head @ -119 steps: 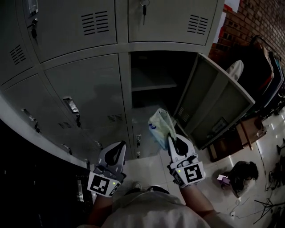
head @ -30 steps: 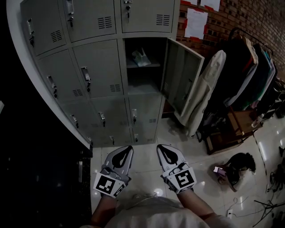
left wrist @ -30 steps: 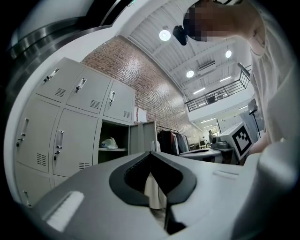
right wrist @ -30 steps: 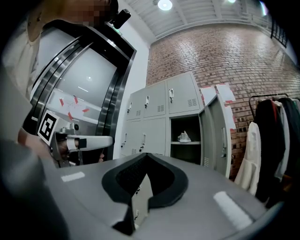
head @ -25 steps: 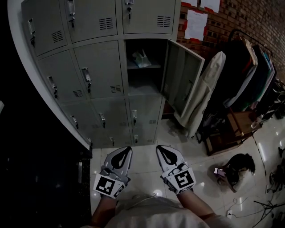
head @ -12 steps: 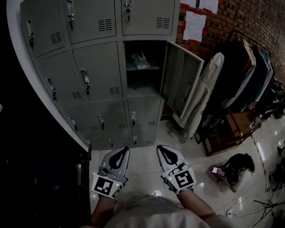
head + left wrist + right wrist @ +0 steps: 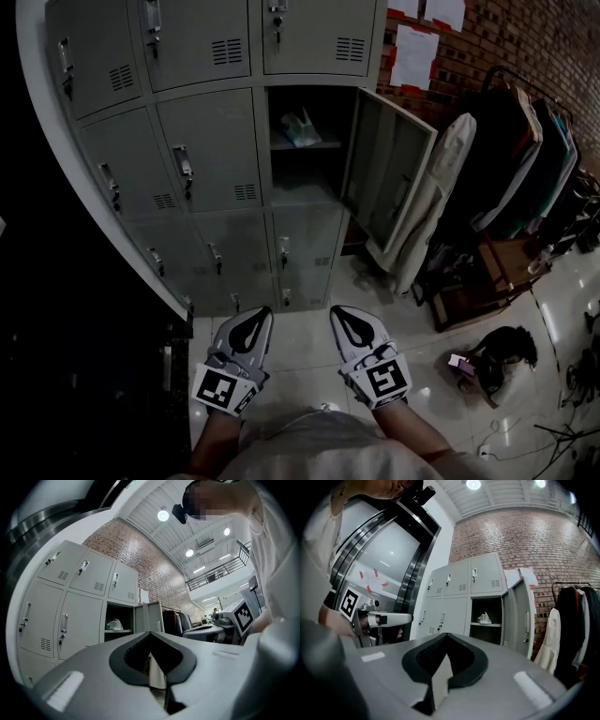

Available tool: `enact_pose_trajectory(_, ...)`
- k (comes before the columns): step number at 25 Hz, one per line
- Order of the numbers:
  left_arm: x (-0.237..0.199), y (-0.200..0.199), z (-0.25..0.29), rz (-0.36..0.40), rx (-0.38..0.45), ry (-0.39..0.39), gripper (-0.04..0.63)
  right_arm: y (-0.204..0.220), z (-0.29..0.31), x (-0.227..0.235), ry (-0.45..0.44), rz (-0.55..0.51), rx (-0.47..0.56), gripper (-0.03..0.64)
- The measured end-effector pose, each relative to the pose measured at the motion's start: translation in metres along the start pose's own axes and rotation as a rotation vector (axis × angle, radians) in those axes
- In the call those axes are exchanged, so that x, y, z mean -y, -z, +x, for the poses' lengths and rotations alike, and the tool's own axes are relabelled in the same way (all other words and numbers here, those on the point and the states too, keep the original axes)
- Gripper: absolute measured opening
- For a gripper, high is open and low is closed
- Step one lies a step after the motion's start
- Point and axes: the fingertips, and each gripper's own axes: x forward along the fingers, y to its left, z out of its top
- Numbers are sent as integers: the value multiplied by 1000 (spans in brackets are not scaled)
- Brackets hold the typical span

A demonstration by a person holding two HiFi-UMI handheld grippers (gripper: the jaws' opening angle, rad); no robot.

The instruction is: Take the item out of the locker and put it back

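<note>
Since the earlier frames the bag (image 7: pixel 300 128) has passed from the right claw (image 7: pixel 336 312) onto the shelf of the open locker (image 7: pixel 302 192), and the person now stands well back; the put-back step looks done. The right claw and the left claw (image 7: pixel 259 314) are both closed and empty. Only the gripper views show the jaws meeting with nothing between them. Only the head view shows the floor (image 7: pixel 302 342) beneath.

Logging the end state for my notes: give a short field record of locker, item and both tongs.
locker: grey metal locker bank, one compartment door open
item: pale crumpled plastic bag on that compartment's shelf
left tongs: shut, empty, low, apart from the lockers
right tongs: shut, empty, beside the left tongs
</note>
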Motion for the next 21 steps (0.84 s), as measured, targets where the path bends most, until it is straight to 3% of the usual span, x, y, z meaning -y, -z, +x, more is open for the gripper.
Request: enact_pose_trajectory(21, -13, 13, 3, 29, -35, 24, -21, 7, 20, -7, -15, 11, -4, -2)
